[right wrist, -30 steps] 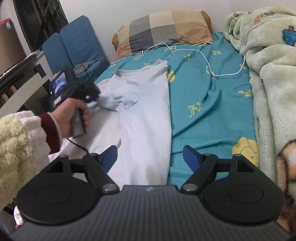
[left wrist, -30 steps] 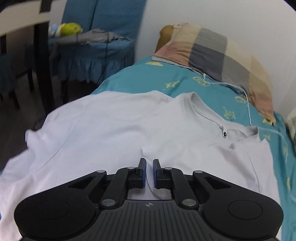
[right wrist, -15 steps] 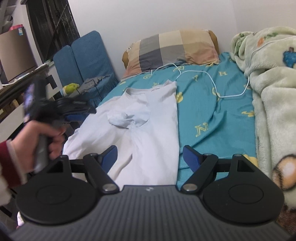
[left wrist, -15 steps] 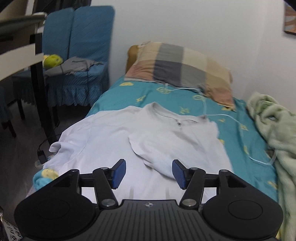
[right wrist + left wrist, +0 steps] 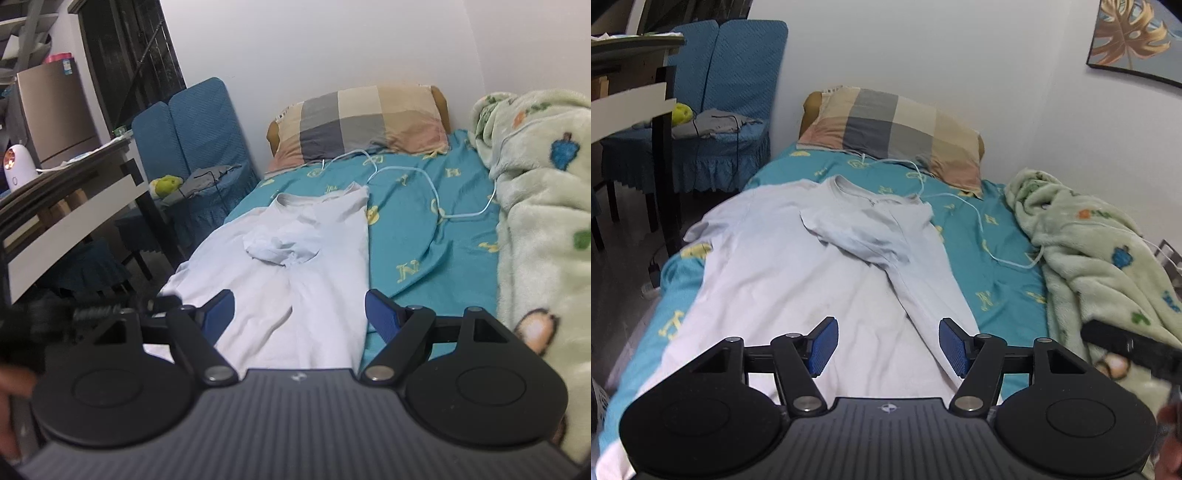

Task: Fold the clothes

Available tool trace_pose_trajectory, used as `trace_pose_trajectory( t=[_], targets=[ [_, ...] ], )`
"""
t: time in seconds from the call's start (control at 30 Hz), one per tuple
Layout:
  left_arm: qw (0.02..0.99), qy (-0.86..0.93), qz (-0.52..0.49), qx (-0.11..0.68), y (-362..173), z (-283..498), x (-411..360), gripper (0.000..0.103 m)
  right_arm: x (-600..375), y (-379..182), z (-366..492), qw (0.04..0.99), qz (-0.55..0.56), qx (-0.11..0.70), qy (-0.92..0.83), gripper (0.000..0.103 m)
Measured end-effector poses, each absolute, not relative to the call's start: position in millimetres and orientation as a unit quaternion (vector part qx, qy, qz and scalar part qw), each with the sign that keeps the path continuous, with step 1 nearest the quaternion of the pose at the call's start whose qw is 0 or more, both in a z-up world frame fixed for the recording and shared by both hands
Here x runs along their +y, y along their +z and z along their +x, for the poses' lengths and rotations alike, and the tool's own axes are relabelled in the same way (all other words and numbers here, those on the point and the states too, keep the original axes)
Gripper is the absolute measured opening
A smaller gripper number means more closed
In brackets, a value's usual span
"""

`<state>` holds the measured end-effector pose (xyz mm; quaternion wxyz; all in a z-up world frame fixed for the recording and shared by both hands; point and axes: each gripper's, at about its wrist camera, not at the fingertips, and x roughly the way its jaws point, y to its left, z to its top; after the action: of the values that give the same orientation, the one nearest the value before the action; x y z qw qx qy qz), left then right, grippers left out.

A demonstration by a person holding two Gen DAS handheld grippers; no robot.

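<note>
the left gripper [image 5: 884,345] has let go and pulled back, jaws wide and empty like the right gripper [image 5: 300,316], leaving the white t-shirt [image 5: 798,280] on the bed [image 5: 1001,266] with one sleeve [image 5: 860,236] folded in.

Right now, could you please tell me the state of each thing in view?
T-shirt: spread on the bed, right sleeve folded inward.
Left gripper: open, nothing between its fingers.
Right gripper: open, empty.
White cable: loose across the sheet.
Blanket: bunched up.
</note>
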<state>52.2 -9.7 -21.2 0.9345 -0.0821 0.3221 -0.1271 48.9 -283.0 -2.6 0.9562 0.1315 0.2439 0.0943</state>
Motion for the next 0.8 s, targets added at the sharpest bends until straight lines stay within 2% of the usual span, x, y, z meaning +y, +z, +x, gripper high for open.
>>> trace_pose_trajectory(
  t=[0.4,0.47,0.5,0.53,0.6,0.8],
  targets=[
    [0.914,-0.158,-0.078,0.366,-57,28,-39,0.065,-286,-8,50,0.954,0.143,0.245,0.097,0.079],
    [0.911,-0.161,-0.073,0.372,-61,28,-41,0.068,-287,-10,52,0.953,0.148,0.247,0.093,0.081],
    [0.91,-0.162,-0.07,0.375,-63,27,-42,0.073,-289,-11,53,0.953,0.152,0.245,0.091,0.089],
    [0.909,-0.166,-0.067,0.376,-64,27,-44,0.08,-292,-10,53,0.953,0.157,0.244,0.091,0.088],
    [0.906,-0.18,-0.063,0.377,-65,25,-50,0.085,-298,-8,54,0.951,0.168,0.243,0.092,0.087],
    [0.887,-0.244,-0.048,0.39,-74,21,-77,0.087,-327,3,53,0.949,0.205,0.228,0.076,0.088]
  ],
)
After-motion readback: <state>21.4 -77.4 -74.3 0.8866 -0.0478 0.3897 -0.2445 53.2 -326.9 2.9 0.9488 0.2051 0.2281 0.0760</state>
